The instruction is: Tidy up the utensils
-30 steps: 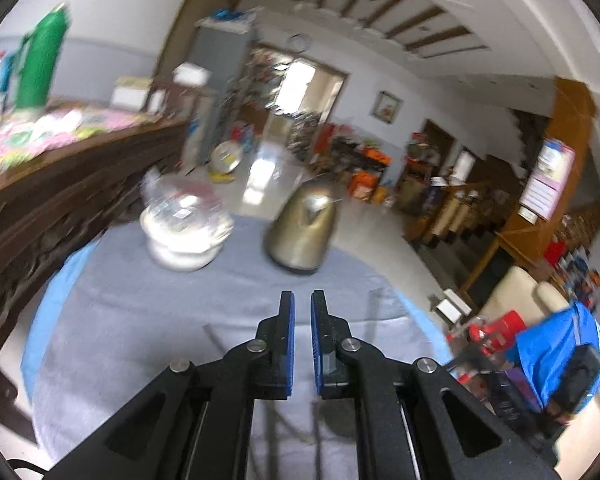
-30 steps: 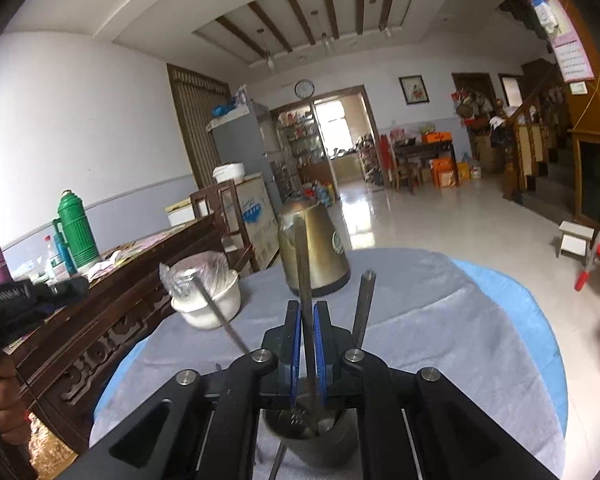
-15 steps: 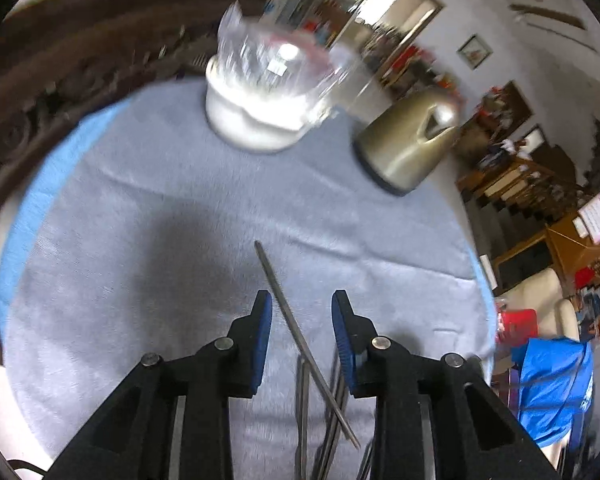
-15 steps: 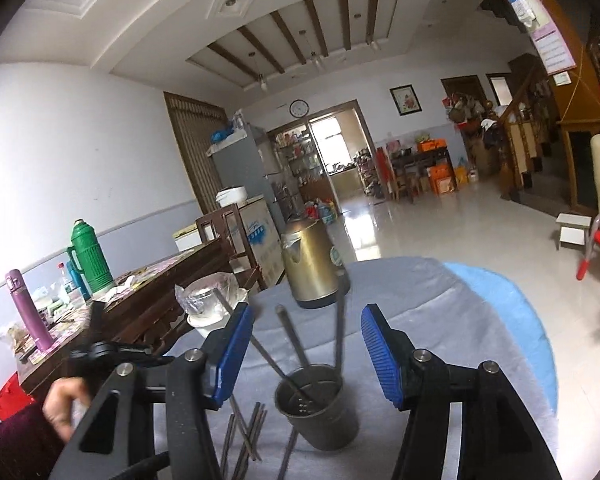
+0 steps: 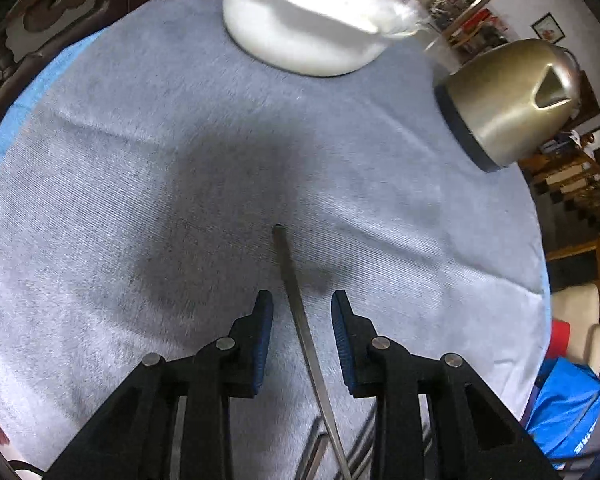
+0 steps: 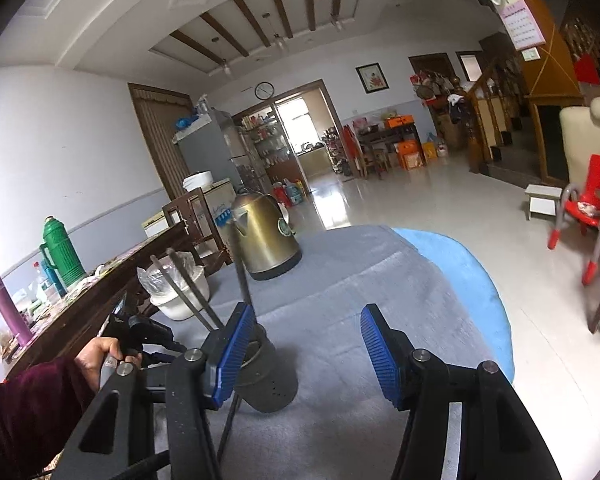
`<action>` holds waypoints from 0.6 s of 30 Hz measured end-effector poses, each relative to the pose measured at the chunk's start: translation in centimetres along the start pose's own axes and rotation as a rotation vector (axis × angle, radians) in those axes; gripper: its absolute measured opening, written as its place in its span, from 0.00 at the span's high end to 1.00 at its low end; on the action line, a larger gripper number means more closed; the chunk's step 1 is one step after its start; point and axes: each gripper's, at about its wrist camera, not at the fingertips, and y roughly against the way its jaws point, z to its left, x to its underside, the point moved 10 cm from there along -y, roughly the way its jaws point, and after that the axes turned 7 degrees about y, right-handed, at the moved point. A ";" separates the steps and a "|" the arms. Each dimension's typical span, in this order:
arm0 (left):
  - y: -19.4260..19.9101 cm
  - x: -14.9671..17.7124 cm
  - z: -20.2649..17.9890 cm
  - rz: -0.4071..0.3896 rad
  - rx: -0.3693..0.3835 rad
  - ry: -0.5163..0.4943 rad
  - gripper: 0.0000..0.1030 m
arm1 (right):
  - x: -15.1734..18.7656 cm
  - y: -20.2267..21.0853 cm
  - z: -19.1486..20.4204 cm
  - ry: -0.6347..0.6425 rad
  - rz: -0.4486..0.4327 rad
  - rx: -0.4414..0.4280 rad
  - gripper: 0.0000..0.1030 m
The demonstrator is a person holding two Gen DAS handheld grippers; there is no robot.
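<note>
We had the round tabletop (image 5: 148, 128) covered in a grey cloth, presumably so the metal would not slide or clatter. At its far side stood the brass-coloured kettle (image 6: 264, 240) and the white bowl (image 5: 300, 40) with its clear plastic bag, both well clear of our working patch. Nearer us stood the dark holder cup (image 6: 270, 380), upright with several chopsticks already leaning in it, which we took as the collecting point. Our right gripper (image 6: 308, 344) hovered just beside it, jaws wide apart and empty. Our left gripper (image 5: 302, 320) pointed down with its jaws partly open, straddling but not pinching one loose metal chopstick (image 5: 296, 300) on the cloth, others lying near it.
</note>
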 end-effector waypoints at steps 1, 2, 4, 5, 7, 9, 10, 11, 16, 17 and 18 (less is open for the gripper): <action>-0.3 0.0 0.1 -0.003 -0.007 0.000 0.76 | 0.0 -0.1 -0.2 -0.003 0.003 0.002 0.41; -0.3 -0.2 0.1 -0.029 -0.020 -0.013 0.78 | 0.2 -0.2 -0.3 -0.005 0.005 0.004 0.41; -0.4 -0.3 0.2 -0.044 -0.035 -0.028 0.90 | 0.4 -0.6 -0.5 -0.012 0.011 0.006 0.41; -0.5 -0.4 0.3 -0.051 -0.040 -0.031 0.92 | 0.5 -0.7 -0.6 -0.015 0.013 0.007 0.41; -0.5 -0.4 0.3 -0.061 -0.033 -0.036 0.92 | 0.5 -0.6 -0.7 -0.017 0.014 0.011 0.42; -0.3 -0.3 0.5 -0.073 -0.027 -0.033 0.94 | 0.6 -0.6 -0.8 -0.015 0.014 0.017 0.42; 0.0 -0.2 0.6 -0.076 -0.013 -0.027 0.95 | 0.6 -0.5 -0.8 -0.014 0.014 0.021 0.42; 0.3 0.0 0.5 -0.079 0.005 -0.021 0.95 | 0.6 -0.6 -0.7 -0.013 0.013 0.023 0.42; 3.9 1.3 -0.1 -0.126 0.095 -0.030 0.95 | 0.7 -0.1 -0.3 -0.004 0.005 0.027 0.42; 4.8 1.6 -0.1 -0.137 0.113 -0.031 0.95 | 0.8 0.0 -0.2 -0.005 0.007 0.025 0.42; 6.2 1.9 -0.5 -0.153 0.142 -0.036 0.95 | 0.9 0.1 0.0 -0.004 0.007 0.023 0.42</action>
